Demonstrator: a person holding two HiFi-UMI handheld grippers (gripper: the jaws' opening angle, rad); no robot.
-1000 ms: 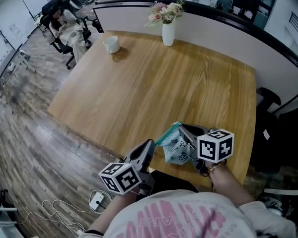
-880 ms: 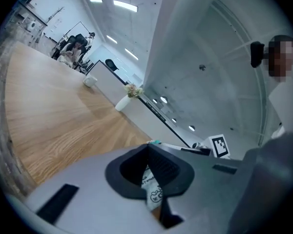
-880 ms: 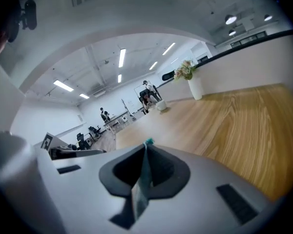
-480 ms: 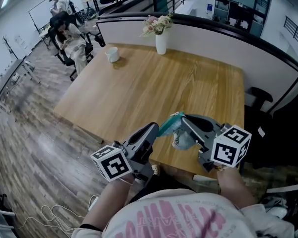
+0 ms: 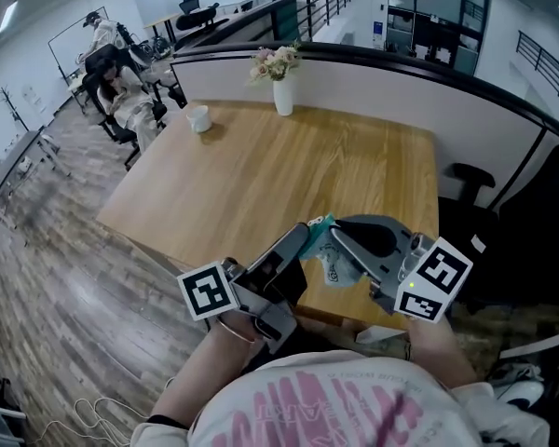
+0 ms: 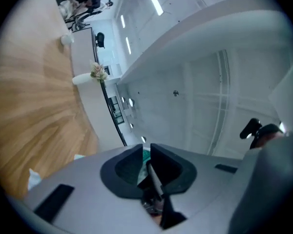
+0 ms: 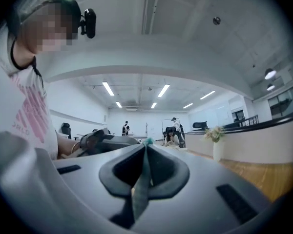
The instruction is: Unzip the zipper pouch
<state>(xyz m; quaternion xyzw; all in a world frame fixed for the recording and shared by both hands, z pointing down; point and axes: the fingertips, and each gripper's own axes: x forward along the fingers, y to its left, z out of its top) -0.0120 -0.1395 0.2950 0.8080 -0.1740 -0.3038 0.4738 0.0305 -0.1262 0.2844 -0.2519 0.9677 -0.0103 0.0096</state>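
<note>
A small zipper pouch (image 5: 336, 270), white with dark print and a teal top edge, hangs in the air over the table's near edge. Both grippers meet at its teal top. My left gripper (image 5: 305, 235) comes in from the left and is shut on the teal edge (image 6: 145, 154); a thin dark strip also lies between its jaws. From the right, my right gripper (image 5: 334, 235) is shut on a thin fold of the same teal fabric (image 7: 142, 174). The two tips almost touch. The zipper pull itself cannot be made out.
A wooden table (image 5: 261, 175) stretches ahead with a white vase of flowers (image 5: 282, 93) and a white cup (image 5: 198, 117) at its far side. A black chair (image 5: 466, 179) stands to the right. People sit on office chairs (image 5: 121, 91) far left.
Both grippers have risen with the pouch, off the table's near edge. The left gripper's tip has drawn in closer to the right one at the teal top.
</note>
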